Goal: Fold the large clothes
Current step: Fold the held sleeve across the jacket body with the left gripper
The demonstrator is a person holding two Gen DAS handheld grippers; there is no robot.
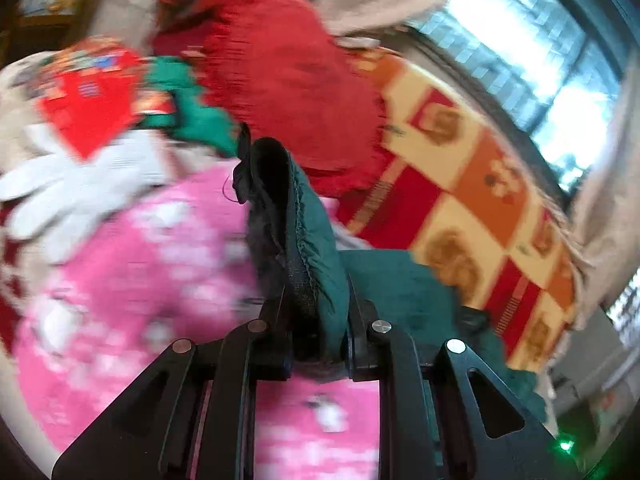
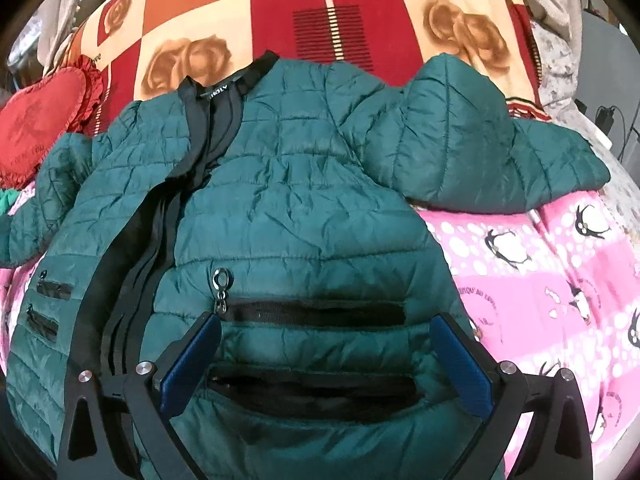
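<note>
My left gripper (image 1: pixel 316 320) has its jaws clamped on a fold of the green jacket (image 2: pixel 304 200); my right gripper (image 2: pixel 326 364) hangs with jaws spread wide above the jacket's pockets. The jacket lies front-up on a pink blanket (image 2: pixel 560 300).

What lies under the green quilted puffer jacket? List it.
Under the green quilted puffer jacket: a pink penguin-print blanket and a red-orange rose-patterned checked blanket. Whatever lies beneath its middle is covered.

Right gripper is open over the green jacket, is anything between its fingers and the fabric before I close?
Nothing visible. The right gripper hangs open directly over the green jacket, by the lower pocket zippers; only jacket fabric shows between the blue pads.
</note>
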